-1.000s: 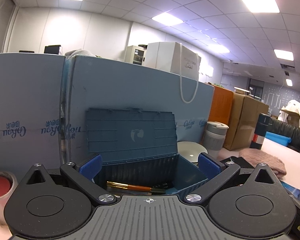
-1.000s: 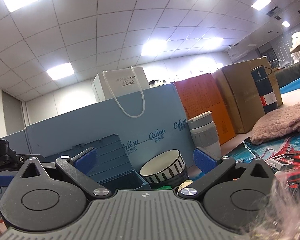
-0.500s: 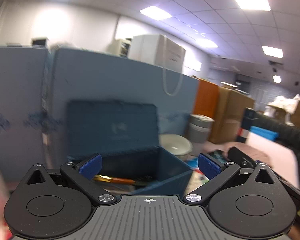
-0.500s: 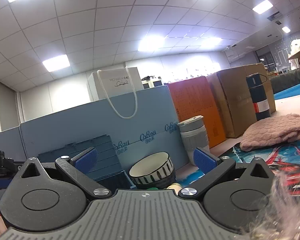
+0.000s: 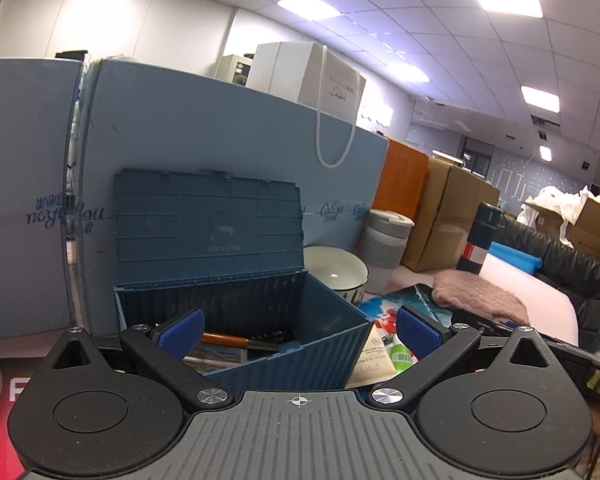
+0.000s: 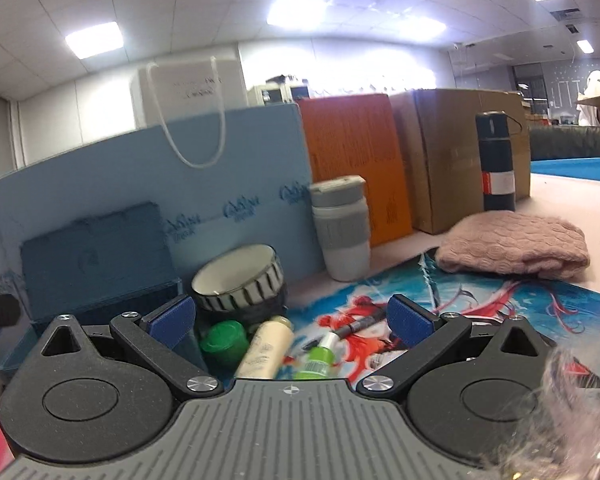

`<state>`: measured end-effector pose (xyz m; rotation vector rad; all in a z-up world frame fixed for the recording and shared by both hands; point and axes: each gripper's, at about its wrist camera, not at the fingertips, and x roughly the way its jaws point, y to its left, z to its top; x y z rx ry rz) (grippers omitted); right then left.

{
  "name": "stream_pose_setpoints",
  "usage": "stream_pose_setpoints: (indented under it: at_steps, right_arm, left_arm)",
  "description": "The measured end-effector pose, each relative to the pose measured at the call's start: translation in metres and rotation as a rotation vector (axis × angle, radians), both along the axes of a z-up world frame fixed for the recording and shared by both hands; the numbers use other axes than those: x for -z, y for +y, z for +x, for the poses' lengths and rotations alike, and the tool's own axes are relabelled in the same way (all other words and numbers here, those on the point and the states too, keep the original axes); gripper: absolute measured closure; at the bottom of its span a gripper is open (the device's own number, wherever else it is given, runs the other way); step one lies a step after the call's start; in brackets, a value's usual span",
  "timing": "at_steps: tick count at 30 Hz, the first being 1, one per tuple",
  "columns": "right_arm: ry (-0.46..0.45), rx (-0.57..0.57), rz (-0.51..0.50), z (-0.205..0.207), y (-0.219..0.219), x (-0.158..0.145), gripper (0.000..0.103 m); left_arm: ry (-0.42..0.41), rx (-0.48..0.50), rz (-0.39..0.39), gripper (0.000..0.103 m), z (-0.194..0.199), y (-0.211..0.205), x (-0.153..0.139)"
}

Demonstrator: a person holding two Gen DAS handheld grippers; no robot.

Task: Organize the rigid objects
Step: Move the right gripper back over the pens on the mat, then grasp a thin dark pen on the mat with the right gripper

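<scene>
Your left hand-held gripper (image 5: 298,330) is spread wide and holds nothing; its blue pads frame the open blue storage box (image 5: 260,320), whose lid (image 5: 208,224) stands upright against the blue foam board (image 5: 220,128) behind it. Inside the box you can see an orange-handled tool (image 5: 224,338) lying on the floor beside some dark items too small to make out. Just right of the box, a cream tube (image 5: 370,356) and a green bottle (image 5: 400,354) lie on the printed mat (image 5: 384,308).

Your right hand-held gripper (image 6: 290,320) is also wide and empty, held low and level over the mat (image 6: 480,300). Between its fingers this view shows what the left one mostly hides: a green-capped jar (image 6: 224,340), the cream tube (image 6: 266,346), the green bottle (image 6: 320,356) and a dark pen (image 6: 360,326) beyond it. Close behind them a striped bowl (image 6: 240,280) is tilted on a dark base, with a grey-banded cup (image 6: 342,228) and a pink knitted cloth (image 6: 512,246) farther right on the tabletop (image 6: 572,208). A dark flask (image 6: 496,160) stands before the cardboard boxes (image 6: 452,152). The box (image 6: 96,256) sits blurred at the left.
</scene>
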<state>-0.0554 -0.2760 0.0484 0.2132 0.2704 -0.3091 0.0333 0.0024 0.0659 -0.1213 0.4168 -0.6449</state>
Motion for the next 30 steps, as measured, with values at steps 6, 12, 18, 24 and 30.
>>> stream_pose_setpoints:
  at_steps: [6,12,18,24,30]
  right_arm:
    - [0.113,0.108,0.029,0.014,-0.034,0.01,0.003]
    - [0.183,0.176,0.285,0.05,-0.084,0.023,0.014]
    - [0.25,0.25,0.435,0.104,-0.114,0.038,0.024]
    - [0.352,0.364,0.36,0.151,-0.125,0.048,0.037]
    - [0.499,0.425,0.086,0.192,-0.1,0.054,0.071]
  left_arm:
    - [0.016,-0.005,0.018,0.0,0.003,-0.004,0.005]
    - [0.025,0.002,0.008,0.0,0.004,-0.001,0.005]
    - [0.03,-0.011,0.008,0.0,0.007,0.001,0.006]
    - [0.037,-0.024,-0.012,0.0,0.008,0.007,0.003]
    - [0.052,-0.042,-0.009,0.0,0.013,0.009,0.005]
